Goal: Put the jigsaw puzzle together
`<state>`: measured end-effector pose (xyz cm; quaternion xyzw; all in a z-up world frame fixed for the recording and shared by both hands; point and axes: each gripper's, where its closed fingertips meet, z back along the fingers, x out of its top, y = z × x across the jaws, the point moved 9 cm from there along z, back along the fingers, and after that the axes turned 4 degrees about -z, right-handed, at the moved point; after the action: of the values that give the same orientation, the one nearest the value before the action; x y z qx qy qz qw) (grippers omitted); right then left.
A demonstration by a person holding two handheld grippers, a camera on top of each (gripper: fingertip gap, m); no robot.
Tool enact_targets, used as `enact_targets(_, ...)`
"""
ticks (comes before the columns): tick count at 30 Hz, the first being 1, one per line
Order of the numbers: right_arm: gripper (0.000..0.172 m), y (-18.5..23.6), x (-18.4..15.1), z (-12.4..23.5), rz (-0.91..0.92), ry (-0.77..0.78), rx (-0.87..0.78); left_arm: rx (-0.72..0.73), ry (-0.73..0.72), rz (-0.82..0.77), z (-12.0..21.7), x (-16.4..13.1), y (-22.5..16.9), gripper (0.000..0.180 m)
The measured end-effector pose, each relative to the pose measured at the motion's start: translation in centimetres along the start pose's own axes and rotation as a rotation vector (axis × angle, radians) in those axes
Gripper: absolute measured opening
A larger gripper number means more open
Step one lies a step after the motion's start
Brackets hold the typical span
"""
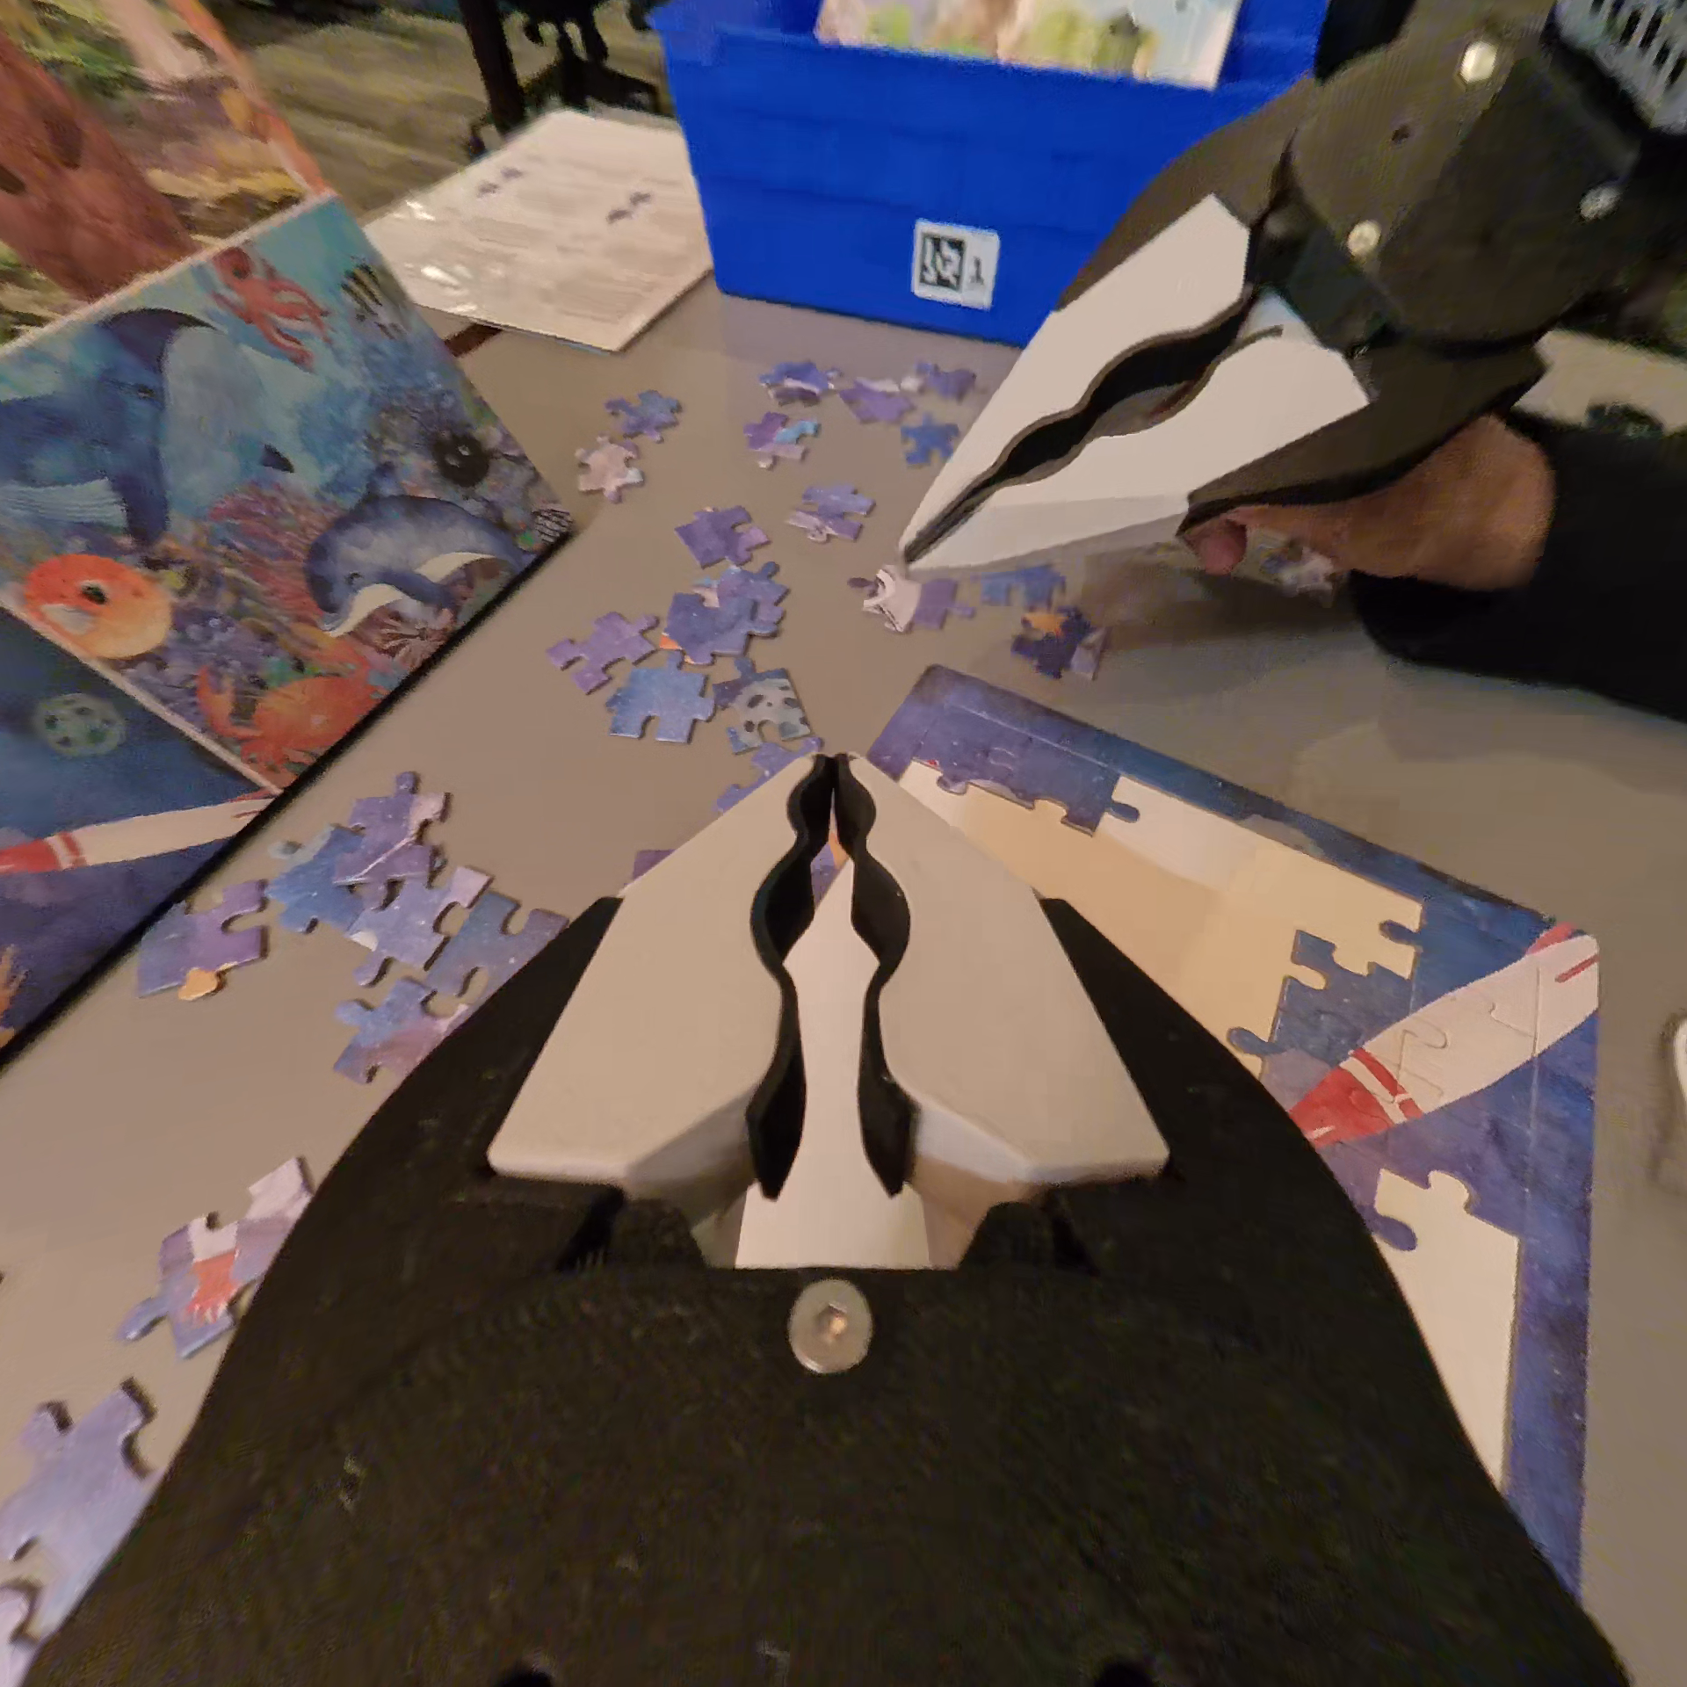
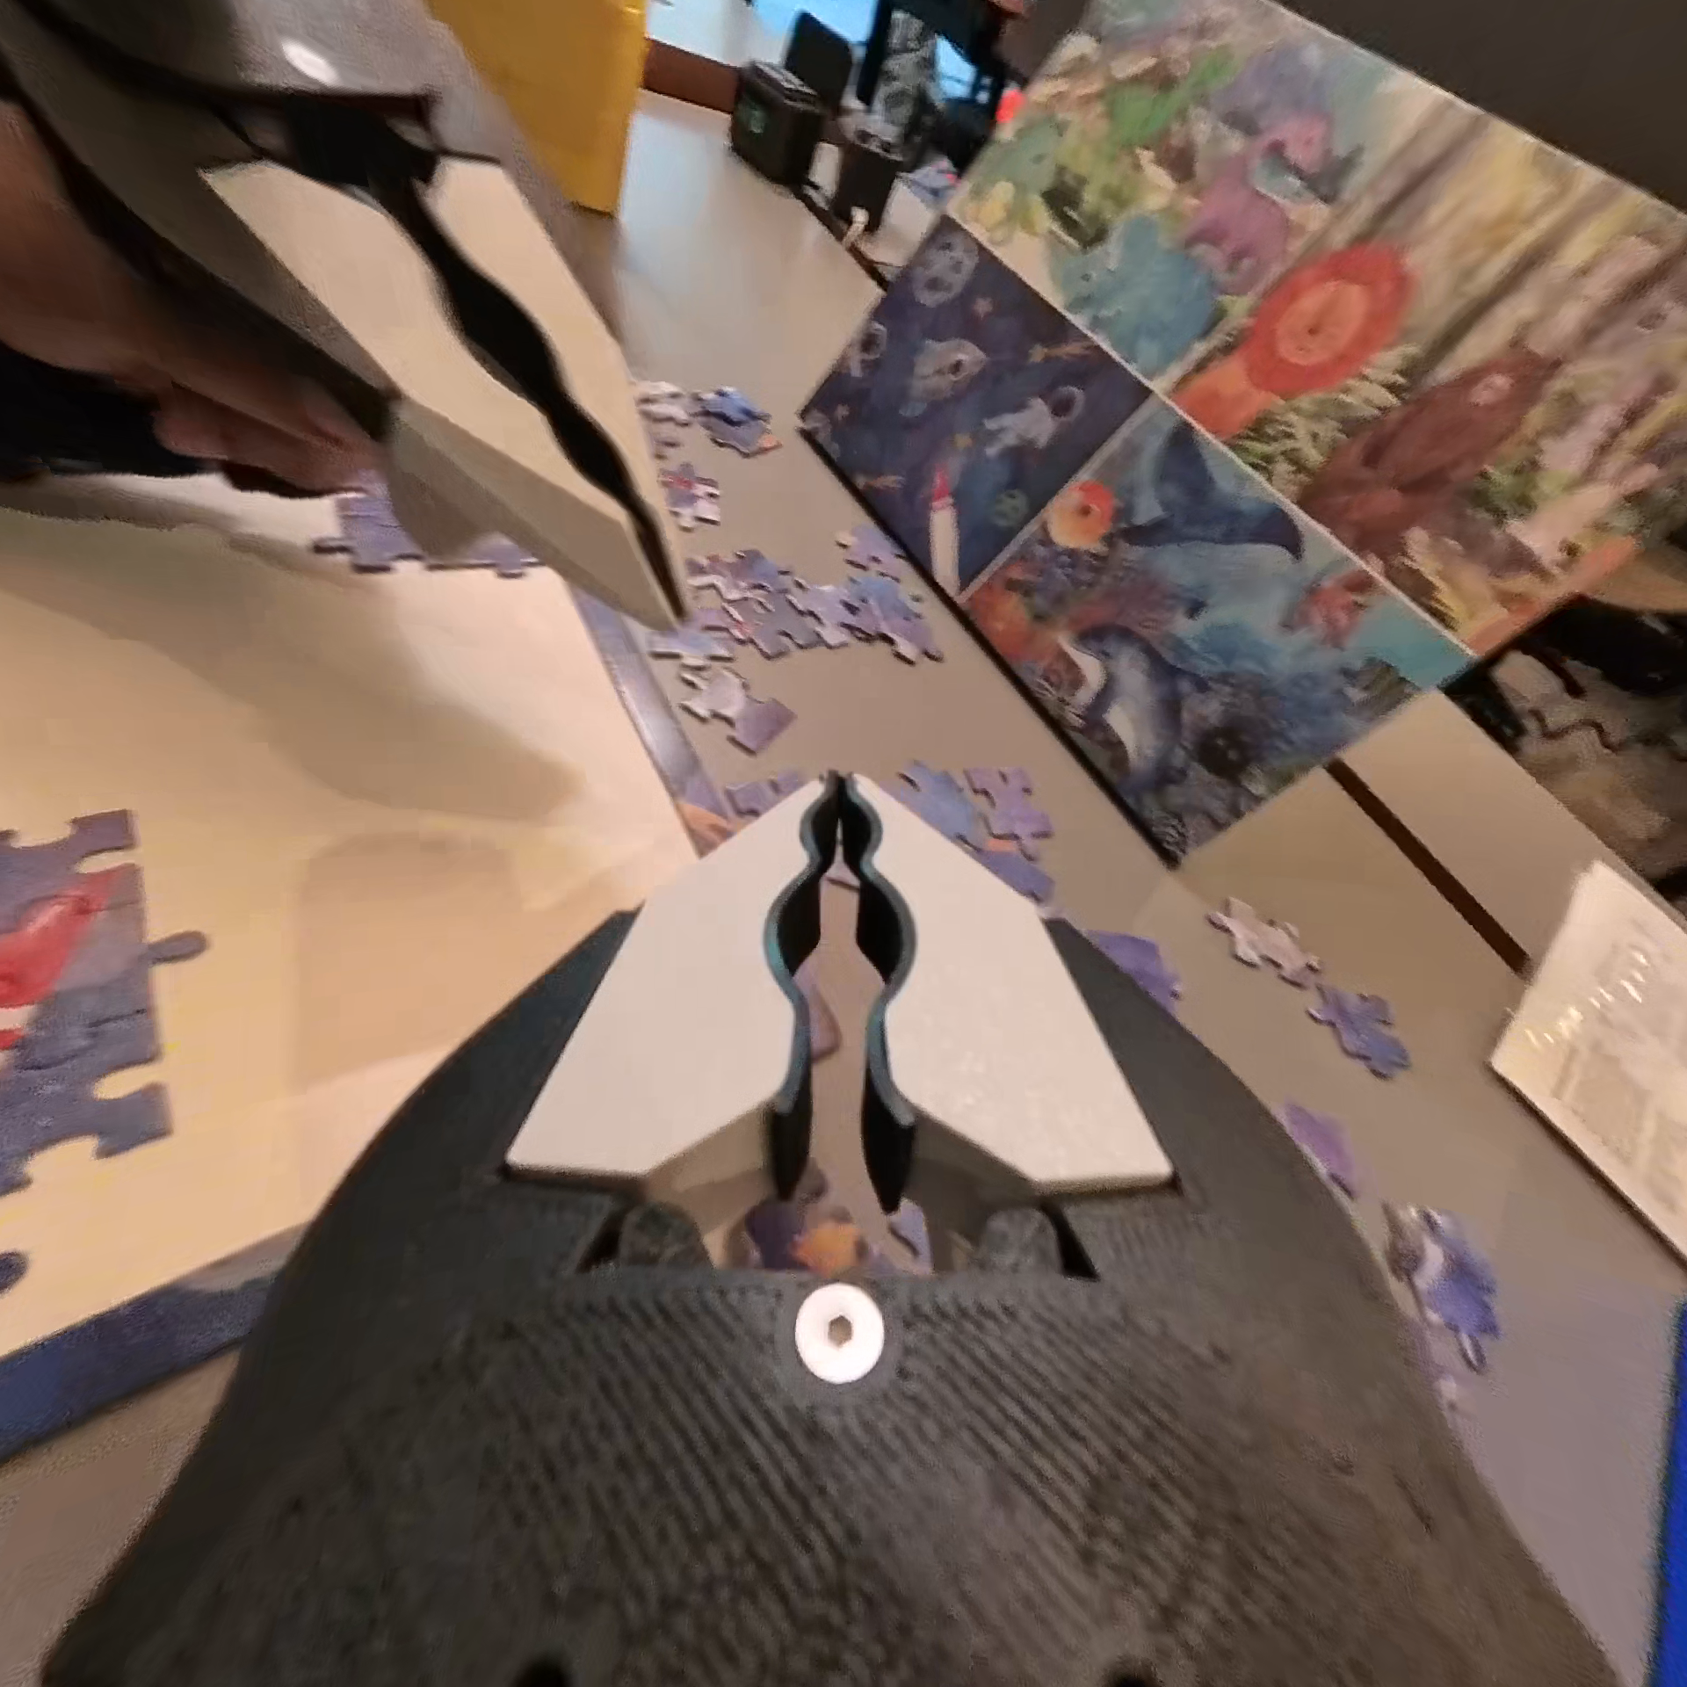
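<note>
Beside the puzzle tray (image 1: 1077, 739), both jaws are closed: left gripper (image 1: 833, 762) bare, right gripper (image 1: 904, 552) touching a puzzle piece (image 1: 899, 598).

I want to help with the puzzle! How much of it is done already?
Done: a rocket patch and a corner strip sit joined in the puzzle tray. In hand: no piece shows; the left gripper and right gripper are both shut, the right one's tips by a white-purple piece. Left: most of the tray is bare, and many loose pieces lie on the table.
</note>
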<state>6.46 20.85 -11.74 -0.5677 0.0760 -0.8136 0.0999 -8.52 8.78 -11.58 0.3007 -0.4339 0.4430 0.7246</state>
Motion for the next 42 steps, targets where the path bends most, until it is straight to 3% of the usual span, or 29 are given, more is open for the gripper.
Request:
enact_targets(3,0.000,-1.4,0.0,1.0,-0.083,-0.046,-0.022,0.032,-0.036,0.091,2.2,0.2,0.4,0.000)
enact_targets(7,0.000,-2.2,-0.5,1.5,-0.150,-0.041,-0.009,-0.047,0.027,0.062,6.2,-0.3,-1.7,0.000)
enact_targets(12,0.000,-2.0,-1.1,0.7,-0.146,-0.009,0.001,0.225,0.119,0.126,12.6,-3.9,-1.5,0.000)
enact_targets(15,0.000,-1.6,-1.1,0.3,-0.123,0.007,0.010,0.429,0.174,0.161,16.1,-6.8,0.3,0.000)
enact_targets(18,0.000,-1.6,-1.4,0.1,-0.081,0.037,-0.040,0.532,0.181,0.182,18.3,-7.7,3.0,0.000)
enact_targets(21,0.000,-1.8,-1.9,-0.2,-0.058,0.067,-0.086,0.459,0.120,0.133,18.1,-6.0,6.2,0.007)
enact_targets(24,0.000,-2.2,-1.9,-0.2,-0.051,0.075,-0.145,0.482,0.061,0.007,16.7,-3.3,10.1,0.007)
enact_targets(27,0.000,-2.5,-1.4,0.2,-0.127,0.016,-0.200,0.454,-0.018,0.059,15.6,-2.1,13.5,0.017)
enact_targets(33,0.000,-3.3,0.4,-0.2,-0.373,-0.213,-0.197,0.387,0.103,0.097,14.6,-7.0,14.5,0.019)
enact_targets(42,0.000,-3.2,-0.3,-0.6,-0.310,-0.210,-0.204,0.380,0.159,0.166,14.8,-8.5,15.8,0.008)
